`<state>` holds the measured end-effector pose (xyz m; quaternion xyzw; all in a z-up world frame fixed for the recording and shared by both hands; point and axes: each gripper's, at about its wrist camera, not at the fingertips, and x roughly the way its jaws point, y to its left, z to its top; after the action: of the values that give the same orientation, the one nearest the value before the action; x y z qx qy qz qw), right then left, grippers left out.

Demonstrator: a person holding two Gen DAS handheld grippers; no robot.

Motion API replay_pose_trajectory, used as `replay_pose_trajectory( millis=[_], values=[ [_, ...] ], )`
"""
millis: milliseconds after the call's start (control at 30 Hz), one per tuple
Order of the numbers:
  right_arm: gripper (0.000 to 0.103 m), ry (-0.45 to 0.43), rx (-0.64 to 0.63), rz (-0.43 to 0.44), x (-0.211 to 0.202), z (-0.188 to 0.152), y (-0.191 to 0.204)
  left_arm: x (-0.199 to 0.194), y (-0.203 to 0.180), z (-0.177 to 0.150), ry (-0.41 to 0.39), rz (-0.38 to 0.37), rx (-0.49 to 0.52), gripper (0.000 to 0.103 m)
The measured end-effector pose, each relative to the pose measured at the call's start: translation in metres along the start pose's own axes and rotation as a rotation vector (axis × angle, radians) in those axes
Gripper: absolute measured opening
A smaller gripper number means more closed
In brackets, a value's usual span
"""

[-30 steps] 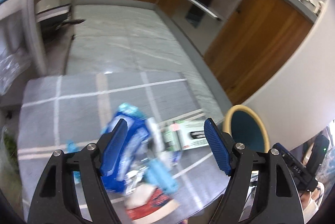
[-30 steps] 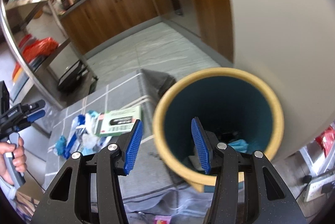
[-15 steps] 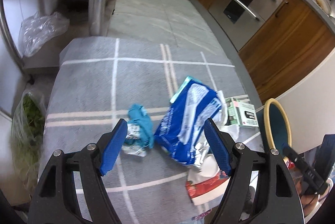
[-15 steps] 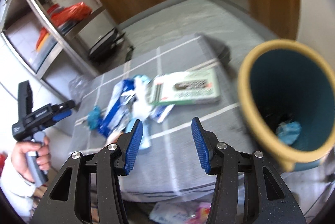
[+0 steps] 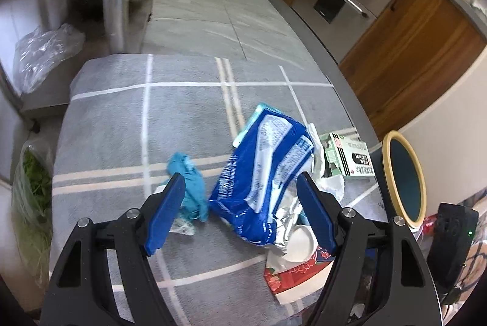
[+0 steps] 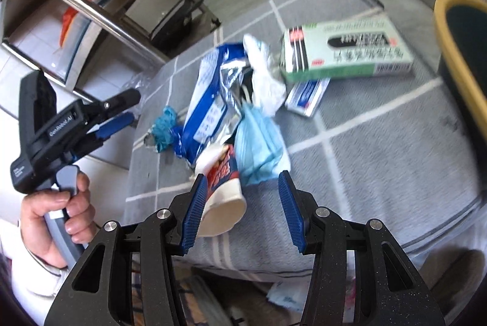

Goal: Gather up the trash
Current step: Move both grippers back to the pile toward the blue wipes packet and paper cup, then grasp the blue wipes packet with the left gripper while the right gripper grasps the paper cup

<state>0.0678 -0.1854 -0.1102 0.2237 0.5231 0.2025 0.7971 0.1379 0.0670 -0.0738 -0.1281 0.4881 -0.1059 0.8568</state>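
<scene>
Both my tongs are spread wide and hold nothing; the left gripper (image 5: 240,210) hangs above the litter on the grey checked table (image 5: 121,118), the right gripper (image 6: 240,205) at its near edge, and the trash bin (image 5: 403,178) stands off the table's far corner.

Largest first: the blue foil bag (image 5: 264,173) lies mid-table; I judge it light, crackly and slick, best pinched at a crumpled edge; the green carton (image 6: 344,51) near the bin looks stiff and light, so take it across its thin side; the paper cup (image 6: 223,198) on its side would crush, so grip gently at the rim; the pale blue mask (image 6: 258,143) and teal rag (image 5: 188,182) are limp, pinch anywhere.

What lies beneath the bag is hidden; the bin's inside is cut off; the right view is blurred.
</scene>
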Motion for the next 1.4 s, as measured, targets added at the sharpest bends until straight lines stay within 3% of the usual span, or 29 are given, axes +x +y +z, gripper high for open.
replay_pose_trajectory(
  millis=[167,267,467,767,867,1000,1133,1400],
  values=[
    [0.047,0.038,0.05,0.045,0.014,-0.002,-0.004,0.015,-0.012,-0.004,0.04,0.001,0.041,0.074],
    [0.028,0.057,0.068,0.073,0.02,-0.002,-0.004,0.023,-0.018,-0.007,0.062,0.001,0.065,0.074],
    [0.022,0.038,0.06,0.09,0.011,0.0,-0.002,0.032,-0.027,-0.006,0.088,0.008,0.094,0.074],
    [0.019,-0.091,0.077,0.092,-0.035,0.015,-0.013,0.056,-0.04,-0.005,0.127,0.072,0.169,0.071],
    [0.019,-0.128,0.091,0.09,-0.048,0.019,-0.02,0.069,-0.044,-0.006,0.153,0.105,0.208,0.058],
    [0.018,-0.163,0.107,0.086,-0.062,0.022,-0.03,0.086,-0.045,-0.01,0.2,0.155,0.241,0.025],
    [0.018,-0.191,0.118,0.083,-0.069,0.025,-0.034,0.081,-0.045,-0.008,0.178,0.179,0.24,0.012],
    [0.017,-0.232,0.116,0.07,-0.083,0.028,-0.038,0.047,-0.032,0.009,0.041,0.138,0.099,0.008]
  ],
)
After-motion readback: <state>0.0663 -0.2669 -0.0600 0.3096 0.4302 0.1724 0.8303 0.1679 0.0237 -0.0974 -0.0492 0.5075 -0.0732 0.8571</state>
